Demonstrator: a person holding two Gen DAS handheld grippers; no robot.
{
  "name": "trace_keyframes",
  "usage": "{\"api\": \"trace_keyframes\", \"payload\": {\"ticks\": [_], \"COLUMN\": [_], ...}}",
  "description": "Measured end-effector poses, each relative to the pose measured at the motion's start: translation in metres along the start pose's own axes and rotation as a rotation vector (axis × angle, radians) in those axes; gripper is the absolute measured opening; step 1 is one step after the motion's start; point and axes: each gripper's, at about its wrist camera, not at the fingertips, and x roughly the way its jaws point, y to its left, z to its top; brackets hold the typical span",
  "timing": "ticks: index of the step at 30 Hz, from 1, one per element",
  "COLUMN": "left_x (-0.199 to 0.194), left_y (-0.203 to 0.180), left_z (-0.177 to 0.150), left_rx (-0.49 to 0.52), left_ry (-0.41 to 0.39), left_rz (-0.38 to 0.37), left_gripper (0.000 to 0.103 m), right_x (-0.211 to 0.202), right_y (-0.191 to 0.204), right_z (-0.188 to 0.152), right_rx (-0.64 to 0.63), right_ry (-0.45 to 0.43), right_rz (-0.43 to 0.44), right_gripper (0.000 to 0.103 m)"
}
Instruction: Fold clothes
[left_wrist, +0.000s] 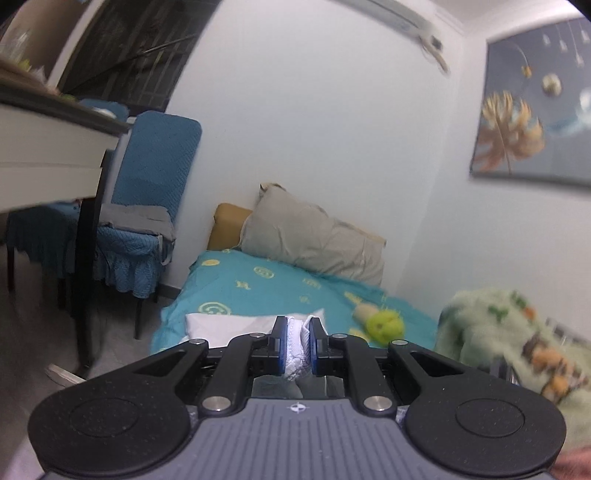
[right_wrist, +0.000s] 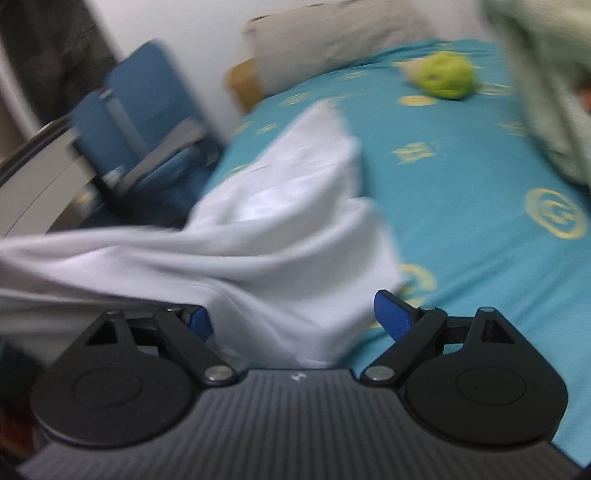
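Note:
A white garment (right_wrist: 280, 221) lies partly on the teal bedsheet (right_wrist: 461, 177), bunched and hanging off the bed's left side. In the left wrist view my left gripper (left_wrist: 297, 332) is shut on a fold of the white garment (left_wrist: 295, 347), held just above the bed's near end. My right gripper (right_wrist: 295, 317) hovers over the garment with its jaws wide apart. Cloth lies between the blue pads (right_wrist: 393, 314), but they do not press on it. The picture is blurred by motion.
A grey pillow (left_wrist: 314, 236) leans on the wall at the bed's head. A green plush toy (left_wrist: 384, 325) lies on the sheet. A pale patterned blanket (left_wrist: 517, 339) is heaped at the right. A blue-covered chair (left_wrist: 147, 206) and a table (left_wrist: 55, 147) stand left of the bed.

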Motion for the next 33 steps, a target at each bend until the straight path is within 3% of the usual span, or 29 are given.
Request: {"api": "trace_keyframes", "payload": {"ticks": [3,6,10,12,15,19,21,22,23,25,27,29,33], "left_x": [0.001,0.001,0.001,0.000,-0.004,-0.005,-0.003,-0.002,0.000,0.006,0.013,0.019,0.036], "left_y": [0.000,-0.006,-0.017,-0.023,-0.022,-0.015,-0.012,-0.012,-0.011,-0.011,-0.010,-0.009,-0.006], "left_z": [0.003,0.001,-0.004,-0.007,-0.012,-0.012,-0.010,-0.009,-0.010,-0.013,-0.017,-0.022,-0.037], "left_rx": [-0.015,-0.004,0.035,0.044,0.034,0.000,-0.011,-0.016,-0.015,-0.001,0.015,0.034,0.050], "left_ry": [-0.016,-0.030,-0.046,-0.050,-0.048,-0.046,-0.046,-0.034,-0.019,0.019,0.051,0.081,0.189], "left_rz": [-0.010,-0.045,-0.085,-0.097,-0.105,-0.097,-0.087,-0.084,-0.075,-0.049,-0.022,0.002,0.021], "left_gripper": [0.012,0.013,0.013,0.013,0.013,0.013,0.013,0.012,0.013,0.013,0.013,0.013,0.014], "right_x": [-0.013,-0.037,-0.079,-0.091,-0.075,-0.023,-0.005,0.000,0.000,-0.017,-0.036,-0.051,-0.062], "right_y": [-0.017,-0.016,-0.013,-0.015,-0.015,-0.022,-0.029,-0.033,-0.037,-0.035,-0.030,-0.020,-0.012], "right_z": [0.009,0.014,0.018,0.019,0.021,0.016,0.008,0.005,0.004,0.007,0.011,0.013,0.013], "right_rx": [0.065,0.018,-0.038,-0.053,-0.097,-0.140,-0.139,-0.134,-0.121,-0.104,-0.101,-0.132,-0.164], "right_ry": [-0.024,-0.171,-0.448,-0.512,-0.439,-0.164,-0.066,-0.039,-0.048,-0.144,-0.253,-0.340,-0.383], "right_rz": [-0.049,-0.134,-0.205,-0.213,-0.254,-0.318,-0.351,-0.367,-0.374,-0.361,-0.333,-0.283,-0.233], "right_gripper": [0.089,0.089,0.089,0.089,0.089,0.088,0.075,0.074,0.073,0.054,0.028,0.018,0.014]}}
